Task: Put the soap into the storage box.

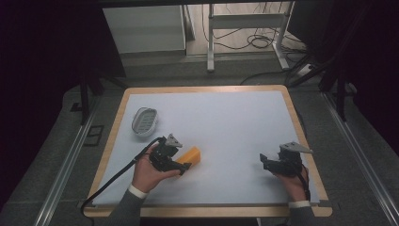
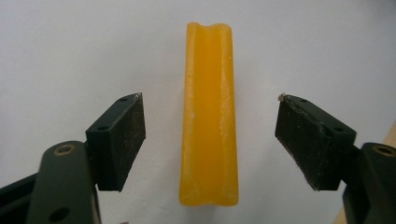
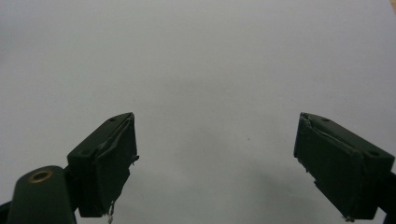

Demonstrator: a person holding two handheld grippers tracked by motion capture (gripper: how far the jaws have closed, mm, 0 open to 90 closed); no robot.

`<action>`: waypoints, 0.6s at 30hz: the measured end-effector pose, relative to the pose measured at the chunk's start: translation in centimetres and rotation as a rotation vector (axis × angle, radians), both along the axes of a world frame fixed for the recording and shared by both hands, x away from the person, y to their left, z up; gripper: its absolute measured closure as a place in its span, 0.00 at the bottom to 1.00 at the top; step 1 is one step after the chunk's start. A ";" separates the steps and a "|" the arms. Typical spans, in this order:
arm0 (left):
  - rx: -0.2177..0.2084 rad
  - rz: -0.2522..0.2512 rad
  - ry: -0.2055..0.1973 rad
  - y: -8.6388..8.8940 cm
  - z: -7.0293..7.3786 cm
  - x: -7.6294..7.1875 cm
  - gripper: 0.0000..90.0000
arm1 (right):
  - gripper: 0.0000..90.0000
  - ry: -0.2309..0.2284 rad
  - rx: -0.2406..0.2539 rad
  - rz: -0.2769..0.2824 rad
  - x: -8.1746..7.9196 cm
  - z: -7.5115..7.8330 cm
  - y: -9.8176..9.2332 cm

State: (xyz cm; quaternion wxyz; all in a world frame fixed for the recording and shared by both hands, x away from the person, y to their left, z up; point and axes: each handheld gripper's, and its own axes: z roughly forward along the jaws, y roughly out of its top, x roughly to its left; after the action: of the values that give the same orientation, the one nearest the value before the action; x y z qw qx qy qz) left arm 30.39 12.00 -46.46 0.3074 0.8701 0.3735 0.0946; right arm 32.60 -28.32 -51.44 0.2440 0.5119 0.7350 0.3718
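Straddling the yellow block [image 2: 208, 116], left gripper [image 2: 210, 140] jaws open, clear gaps both sides, right gripper [image 3: 215, 163] jaws open

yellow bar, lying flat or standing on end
Lying flat. The yellow bar rests lengthwise on the white table, grooved face up, between the left tool's open jaws, untouched by either pad.

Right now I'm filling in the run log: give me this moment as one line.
left gripper: open, astride yellow block, not touching | right gripper: open, empty, over white mat | mesh dish: far left
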 end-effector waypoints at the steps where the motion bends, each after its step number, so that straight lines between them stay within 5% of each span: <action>1: 0.005 0.002 0.005 0.0 -0.1 0.1 0.29 | 0.15 0.000 0.000 0.000 0.0 0.0 0.0; 18: 0.045 0.008 0.086 -1.7 -1.3 2.2 0.38 | 0.15 0.004 -0.006 0.002 0.1 -0.2 0.1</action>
State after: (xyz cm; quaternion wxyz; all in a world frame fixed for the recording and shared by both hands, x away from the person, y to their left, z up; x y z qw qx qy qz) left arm 32.57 10.30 -47.77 0.2710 0.8787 0.3874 0.0668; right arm 32.66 -28.22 -51.62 0.2436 0.5110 0.7371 0.3690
